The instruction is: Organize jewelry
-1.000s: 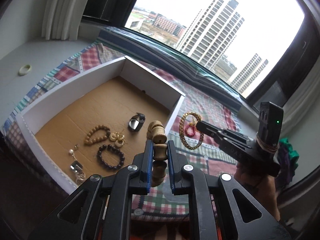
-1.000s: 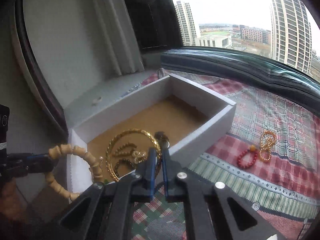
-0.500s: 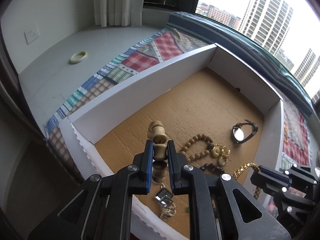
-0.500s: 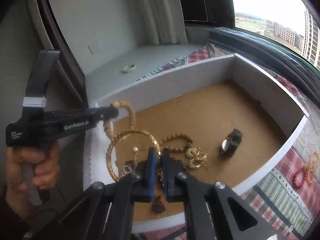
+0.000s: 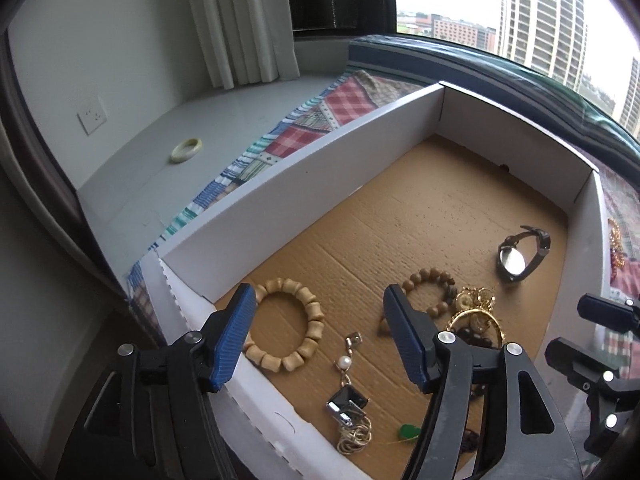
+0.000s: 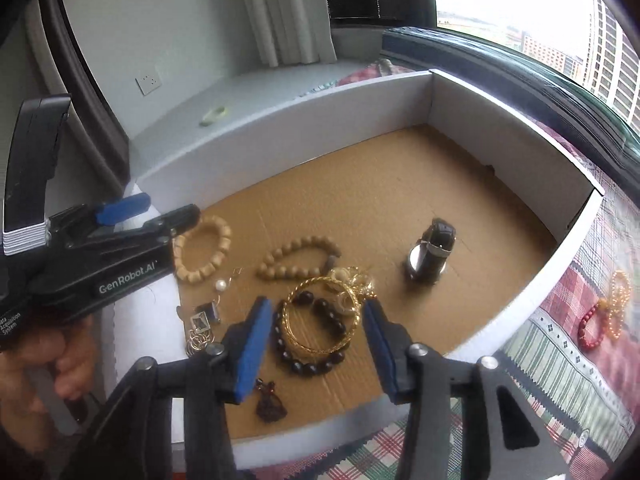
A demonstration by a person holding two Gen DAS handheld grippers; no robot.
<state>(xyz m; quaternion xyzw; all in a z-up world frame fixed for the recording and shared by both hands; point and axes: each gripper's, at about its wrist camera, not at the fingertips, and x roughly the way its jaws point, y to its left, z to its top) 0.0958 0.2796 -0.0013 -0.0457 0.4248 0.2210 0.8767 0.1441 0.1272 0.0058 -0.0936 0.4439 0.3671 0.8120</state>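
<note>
Both grippers hang over the near end of the white box [image 5: 400,120], and both have their jaws spread wide with nothing between them. Under the left gripper [image 5: 320,332], just ahead of its left finger, the chunky wooden bracelet [image 5: 286,324] lies flat on the brown cardboard floor, close to the box's near corner. Just past that gripper's tips and a little nearer sit a pearl drop earring [image 5: 345,362] and a small silver square pendant [image 5: 346,402] with thin gold rings.

Below the right gripper [image 6: 314,334], between its blue pads [image 6: 252,346], the gold bangle [image 6: 320,320] rests partly on top of a dark bead bracelet [image 6: 310,346]. Just beyond its tips lie a tangle of small gold pieces [image 6: 354,282] and a brown bead bracelet [image 6: 298,258]; farther ahead and to its right a black wristwatch [image 6: 430,254] stands on its edge. Near the right gripper's left finger base there is a small dark red pendant [image 6: 270,402], though it is too blurred to say more.

Outside the box, to the right of the right gripper, a red bead bracelet [image 6: 592,326] and a gold strand [image 6: 618,300] lie on the patchwork cloth [image 6: 560,360]. Well off to the left of both grippers, a pale green bangle [image 5: 186,150] sits on the grey ledge [image 5: 160,184].
</note>
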